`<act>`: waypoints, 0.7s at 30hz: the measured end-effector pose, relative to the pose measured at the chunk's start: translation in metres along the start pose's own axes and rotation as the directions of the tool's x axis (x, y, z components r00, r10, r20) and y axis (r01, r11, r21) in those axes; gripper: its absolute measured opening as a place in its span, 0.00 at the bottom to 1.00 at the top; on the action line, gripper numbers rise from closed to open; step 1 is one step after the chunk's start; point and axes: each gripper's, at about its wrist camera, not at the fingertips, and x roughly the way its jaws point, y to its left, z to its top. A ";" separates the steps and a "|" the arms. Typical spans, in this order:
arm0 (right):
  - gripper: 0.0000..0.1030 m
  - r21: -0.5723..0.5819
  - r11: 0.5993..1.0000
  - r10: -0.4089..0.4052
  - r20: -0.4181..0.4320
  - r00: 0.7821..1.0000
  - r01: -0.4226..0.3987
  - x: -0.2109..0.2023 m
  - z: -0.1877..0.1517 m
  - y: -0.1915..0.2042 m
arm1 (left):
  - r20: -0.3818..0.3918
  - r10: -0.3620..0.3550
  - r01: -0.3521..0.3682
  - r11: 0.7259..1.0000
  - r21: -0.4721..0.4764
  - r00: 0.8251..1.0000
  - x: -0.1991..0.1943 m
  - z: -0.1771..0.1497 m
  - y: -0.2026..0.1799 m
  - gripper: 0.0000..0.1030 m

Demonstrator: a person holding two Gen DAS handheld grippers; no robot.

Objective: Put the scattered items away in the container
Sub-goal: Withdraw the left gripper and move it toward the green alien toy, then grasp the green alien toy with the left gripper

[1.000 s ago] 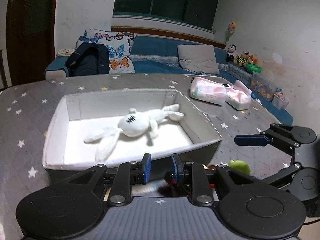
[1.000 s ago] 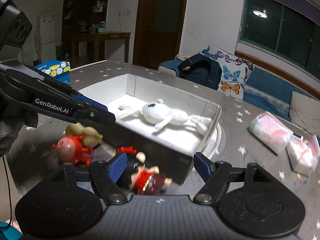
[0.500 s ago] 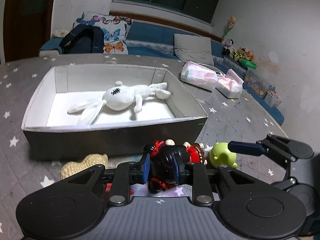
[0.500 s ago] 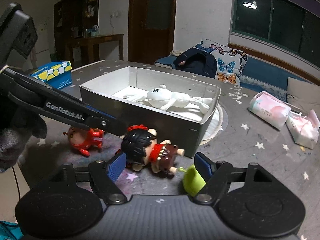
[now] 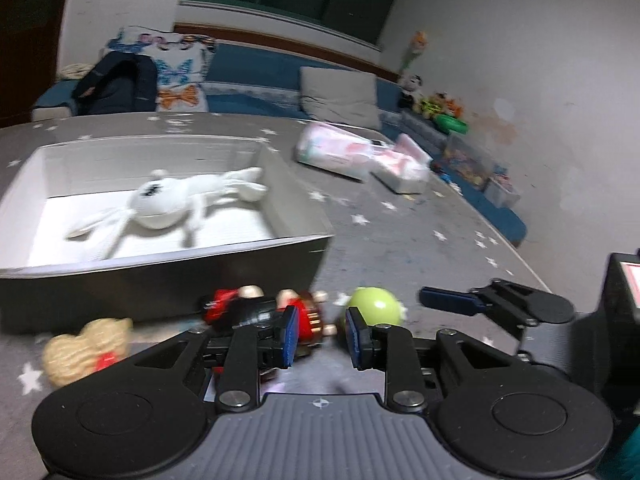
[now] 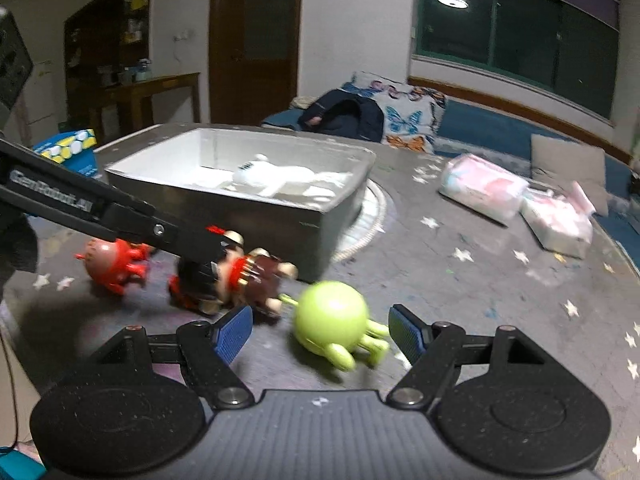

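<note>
Your left gripper has its jaws opening, nothing pressed between them; the dark-haired doll lies just past its left pad, close to the box's near wall. Your right gripper stands released, jaws wide, with the green toy lying between them, apart from both pads. The box holds a white plush. A red figure lies left of the doll. Right of the green toy the worktop runs open toward the tissue packs.
</note>
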 end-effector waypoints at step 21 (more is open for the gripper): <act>0.74 0.116 0.992 0.055 -0.026 0.998 -0.051 0.032 -0.015 -0.025 | -0.105 -0.031 0.036 0.998 0.044 0.994 0.059 0.015 -0.026 0.30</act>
